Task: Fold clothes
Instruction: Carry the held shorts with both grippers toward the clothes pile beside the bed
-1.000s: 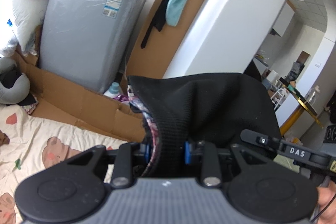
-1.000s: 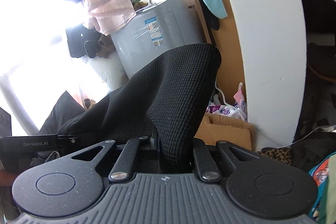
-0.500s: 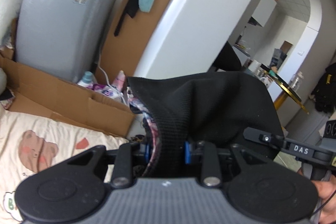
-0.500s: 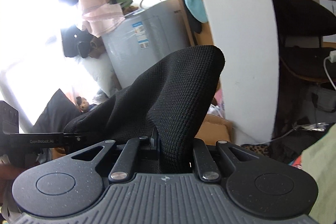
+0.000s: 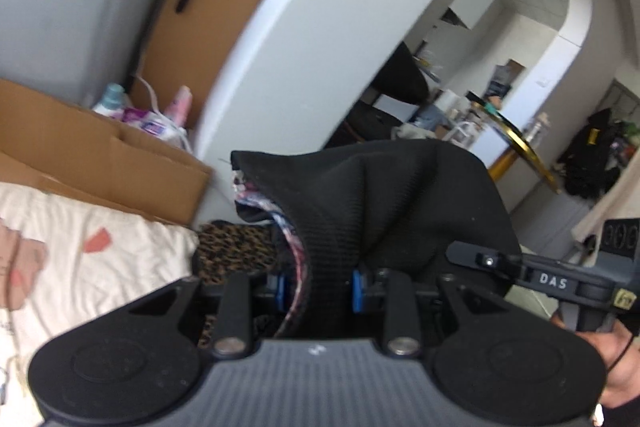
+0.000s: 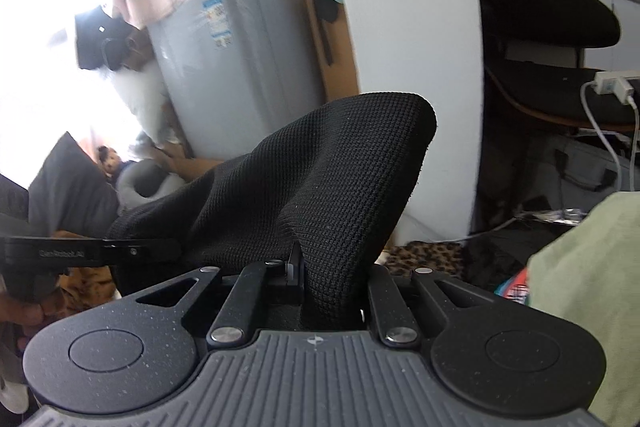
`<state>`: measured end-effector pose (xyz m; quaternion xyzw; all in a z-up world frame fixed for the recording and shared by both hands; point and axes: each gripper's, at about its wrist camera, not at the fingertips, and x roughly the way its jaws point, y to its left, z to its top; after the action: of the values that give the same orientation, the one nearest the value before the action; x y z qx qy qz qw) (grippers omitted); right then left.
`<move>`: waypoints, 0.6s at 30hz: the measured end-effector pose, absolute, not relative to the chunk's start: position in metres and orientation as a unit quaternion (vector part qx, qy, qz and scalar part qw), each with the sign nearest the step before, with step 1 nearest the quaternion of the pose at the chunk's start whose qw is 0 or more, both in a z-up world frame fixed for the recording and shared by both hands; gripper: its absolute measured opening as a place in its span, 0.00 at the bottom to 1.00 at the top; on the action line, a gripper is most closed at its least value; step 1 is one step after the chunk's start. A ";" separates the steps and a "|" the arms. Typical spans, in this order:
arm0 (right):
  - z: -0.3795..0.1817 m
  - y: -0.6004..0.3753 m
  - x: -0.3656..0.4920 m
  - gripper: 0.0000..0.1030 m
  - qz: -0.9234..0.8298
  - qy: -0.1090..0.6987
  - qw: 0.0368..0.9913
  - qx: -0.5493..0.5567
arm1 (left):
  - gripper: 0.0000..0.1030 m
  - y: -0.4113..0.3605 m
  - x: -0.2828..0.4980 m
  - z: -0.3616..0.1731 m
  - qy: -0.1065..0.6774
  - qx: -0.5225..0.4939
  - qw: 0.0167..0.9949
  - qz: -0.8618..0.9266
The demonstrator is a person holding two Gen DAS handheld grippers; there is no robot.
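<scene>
Beside white wall point(image 5: 304, 39), both tools pinch black garment point(image 6: 320, 187).

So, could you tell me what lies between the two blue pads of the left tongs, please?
The left wrist view shows a fold of the black garment clamped between the blue pads of the left tongs, with a patterned lining edge beside it.
</scene>
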<state>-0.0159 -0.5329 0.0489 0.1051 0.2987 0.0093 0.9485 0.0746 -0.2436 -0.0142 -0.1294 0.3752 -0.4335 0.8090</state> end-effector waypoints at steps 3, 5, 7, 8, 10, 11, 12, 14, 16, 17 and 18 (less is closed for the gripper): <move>0.043 -0.543 -0.017 0.09 -0.006 0.307 0.946 0.108 | 0.30 -0.255 0.083 -0.030 0.378 -0.122 0.795 -0.459; 0.038 -0.548 -0.017 0.09 -0.017 0.311 0.944 0.108 | 0.30 -0.262 0.088 -0.040 0.379 -0.120 0.785 -0.475; 0.030 -0.553 -0.016 0.09 -0.029 0.313 0.943 0.107 | 0.30 -0.267 0.092 -0.050 0.383 -0.124 0.774 -0.489; 0.025 -0.558 -0.015 0.09 -0.034 0.313 0.942 0.118 | 0.30 -0.269 0.095 -0.057 0.387 -0.130 0.767 -0.495; 0.015 -0.567 -0.011 0.09 -0.046 0.313 0.940 0.128 | 0.30 -0.274 0.102 -0.073 0.396 -0.139 0.752 -0.508; 0.009 -0.570 -0.008 0.09 -0.050 0.312 0.940 0.128 | 0.30 -0.278 0.106 -0.082 0.400 -0.141 0.746 -0.514; 0.004 -0.574 -0.005 0.09 -0.055 0.311 0.940 0.131 | 0.30 -0.281 0.110 -0.090 0.404 -0.142 0.739 -0.520; -0.008 -0.581 0.001 0.09 -0.068 0.312 0.938 0.135 | 0.30 -0.289 0.118 -0.105 0.410 -0.144 0.727 -0.532; -0.022 -0.590 0.008 0.09 -0.079 0.314 0.936 0.138 | 0.30 -0.299 0.129 -0.123 0.412 -0.146 0.716 -0.544; -0.030 -0.594 0.011 0.09 -0.085 0.316 0.935 0.137 | 0.30 -0.304 0.134 -0.132 0.413 -0.146 0.711 -0.550; -0.038 -0.598 0.015 0.09 -0.091 0.317 0.935 0.134 | 0.30 -0.310 0.140 -0.143 0.415 -0.148 0.706 -0.555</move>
<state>0.0153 -0.5982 -0.0384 0.1343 0.3166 -0.0912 0.9346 0.1397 -0.3099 -0.1426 -0.1476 0.4145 -0.5550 0.7059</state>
